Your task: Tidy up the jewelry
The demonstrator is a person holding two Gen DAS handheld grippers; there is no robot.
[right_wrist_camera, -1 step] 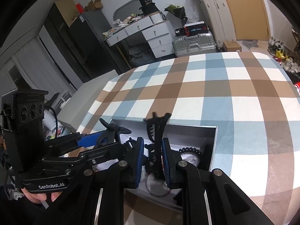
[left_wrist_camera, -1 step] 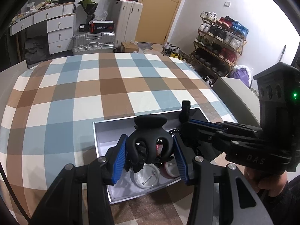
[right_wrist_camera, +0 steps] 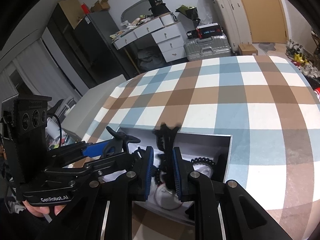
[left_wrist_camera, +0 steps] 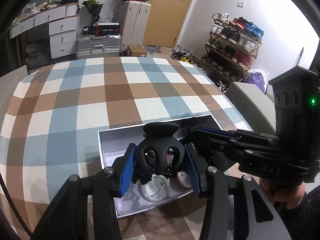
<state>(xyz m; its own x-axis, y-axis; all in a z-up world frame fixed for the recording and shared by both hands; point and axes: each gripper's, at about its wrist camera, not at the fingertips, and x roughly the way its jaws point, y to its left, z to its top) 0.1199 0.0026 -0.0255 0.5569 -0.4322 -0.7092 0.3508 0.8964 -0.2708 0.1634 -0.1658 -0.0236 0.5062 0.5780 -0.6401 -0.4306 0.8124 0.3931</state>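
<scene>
left tongs: left gripper [left_wrist_camera: 160,165] over the near half of the box, blue pads pressed on both sides of a black hair claw [left_wrist_camera: 161,152]; clamped on it, clip held above the box floor.
right tongs: right gripper [right_wrist_camera: 163,172] clamped on a second black hair clip [right_wrist_camera: 167,150], seen edge-on, standing upright between the pads, its top prongs poking above the far wall of the box.
crossing: in the left wrist view the right gripper [left_wrist_camera: 230,142] reaches in from the right over the box; in the right wrist view the left gripper [right_wrist_camera: 112,148] comes in from the left, its hair claw [right_wrist_camera: 120,138] at the box's left wall.
box: white open box [left_wrist_camera: 104,146] on the checked cloth, near the front edge; same box [right_wrist_camera: 228,152] in the right wrist view.
inside the box: a round clear badge with a pin back [left_wrist_camera: 156,188] on the floor under the left gripper; a red and white round piece [left_wrist_camera: 183,179] just beside it, partly hidden; a black bead bracelet [right_wrist_camera: 202,160] toward the right wall; a white round piece [right_wrist_camera: 168,197] under the right gripper.
cloth: blue, brown and white checked cloth [left_wrist_camera: 100,100] covers the surface.
hands: person's fingers [left_wrist_camera: 284,196] on the right gripper handle; fingers [right_wrist_camera: 42,210] on the left gripper handle.
room: shoe rack [left_wrist_camera: 232,46] on the right, silver suitcase [left_wrist_camera: 98,45] and white drawers [left_wrist_camera: 60,34] behind.
</scene>
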